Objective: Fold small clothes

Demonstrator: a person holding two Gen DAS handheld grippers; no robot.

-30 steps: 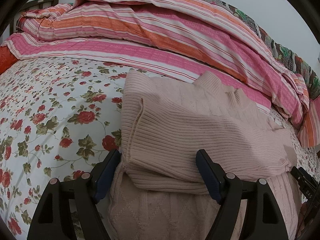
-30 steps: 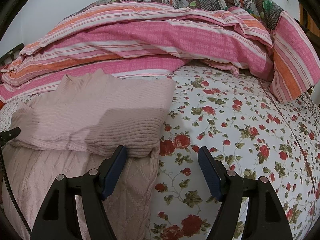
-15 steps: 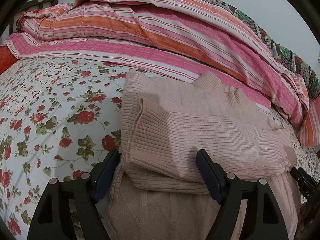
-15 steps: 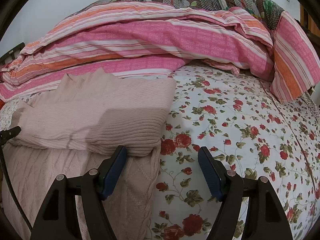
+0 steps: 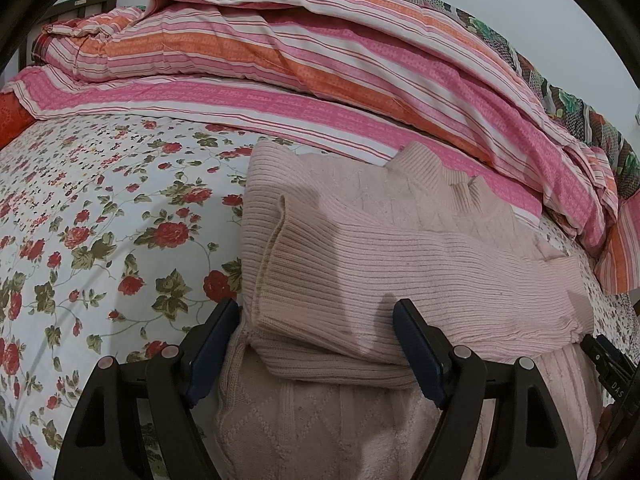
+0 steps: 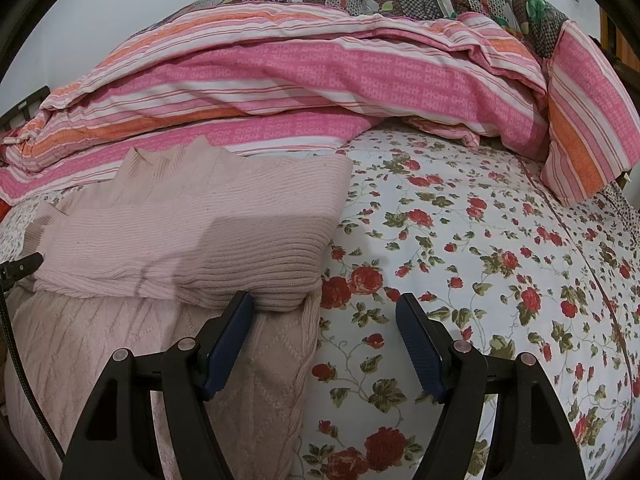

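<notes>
In the left wrist view, the left gripper [image 5: 316, 346] is seen spread wide, a pink knit sweater [image 5: 400, 264] lying between and ahead of its fingers – folded sleeves uppermost – on a floral bedsheet [image 5: 100, 216].

In the right wrist view, the right gripper [image 6: 324, 340] is likewise held wide; the sweater [image 6: 192, 232] is found ahead-left, its edge between the fingers, a striped quilt [image 6: 320, 80] beyond.

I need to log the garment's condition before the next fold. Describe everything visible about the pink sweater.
The pale pink knitted sweater lies flat on the white rose-print bedsheet, its ribbed high collar toward the pink-and-orange striped quilt. Both ribbed sleeves are folded across its cable-patterned body. The left tongs straddle its near left corner, open; the right tongs stand open at its right edge.
</notes>
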